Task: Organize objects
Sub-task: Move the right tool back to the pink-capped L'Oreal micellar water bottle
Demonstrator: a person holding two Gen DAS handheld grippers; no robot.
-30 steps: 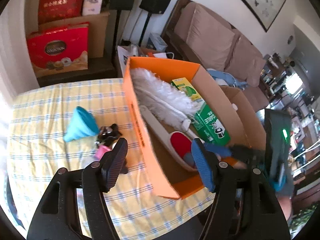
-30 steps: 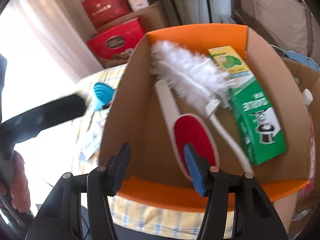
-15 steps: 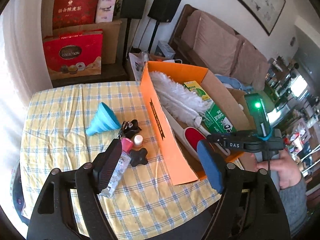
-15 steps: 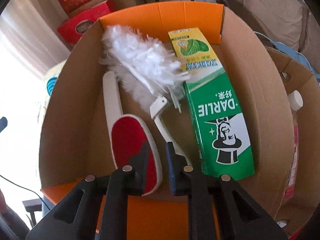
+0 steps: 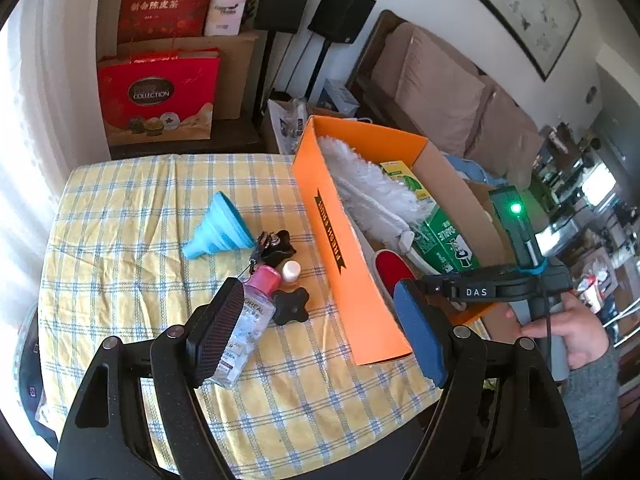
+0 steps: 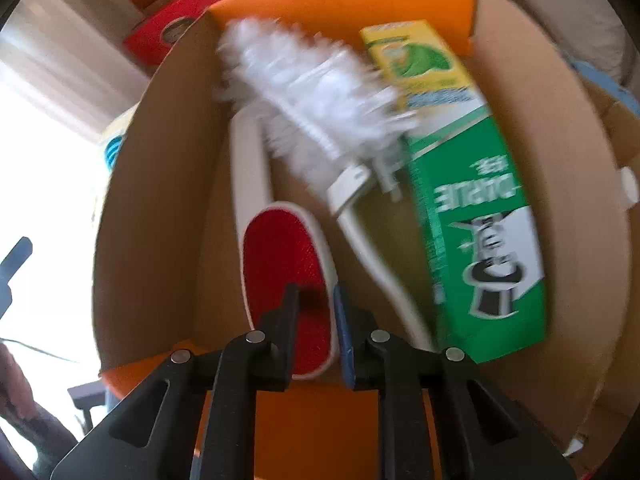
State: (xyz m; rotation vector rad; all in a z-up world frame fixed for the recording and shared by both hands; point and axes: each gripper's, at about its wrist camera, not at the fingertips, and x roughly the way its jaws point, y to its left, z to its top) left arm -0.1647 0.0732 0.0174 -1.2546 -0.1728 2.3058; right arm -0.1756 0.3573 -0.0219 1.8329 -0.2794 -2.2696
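Background, as I see it past my work:
- Two black speakers (image 5: 341, 20) on stands against the far wall.
- Red gift bag (image 5: 158, 96) marked "COLLECTION", standing on a low dark shelf (image 5: 224, 140).
- Brown cardboard carton (image 5: 236, 68) behind the bag; on top of it a taller red box (image 5: 168, 4) with gold characters and a small white pack (image 5: 226, 10) just beside that.
- Brown sofa (image 5: 440, 84) with back cushions, right of the speakers.
- Framed picture (image 5: 520, 8) on the wall above the sofa.
- Pale curtain (image 5: 36, 80) at far left, brightly lit.
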